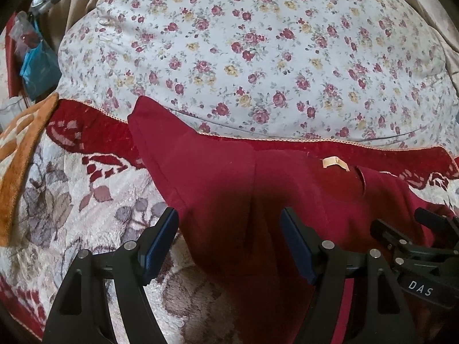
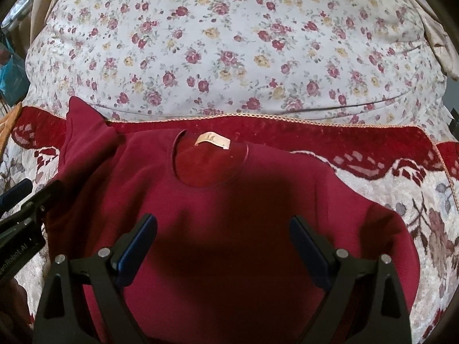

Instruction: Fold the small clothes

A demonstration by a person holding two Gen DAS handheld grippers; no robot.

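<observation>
Floral bedding (image 2: 229, 43) behind, patterned plush blanket (image 2: 401, 200) in front. Dark red top (image 2: 229, 200) spread flat on blanket, neckline and label (image 2: 213, 141) toward blanket's far red border, one sleeve (image 1: 160, 143) reaching over that edge. Left gripper (image 1: 229, 240) spread wide above sleeve side, grasping nothing. Right gripper (image 2: 223, 243) likewise released, hovering over chest.

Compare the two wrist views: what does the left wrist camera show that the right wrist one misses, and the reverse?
Left wrist only: an orange mat and a blue bag at the left edge. Right wrist only: the shirt's round neckline face-on and the blanket's right corner. Both: the dark red shirt with its neck label, the floral pillow, and each open tool, left tool and right tool, above the shirt.
</observation>
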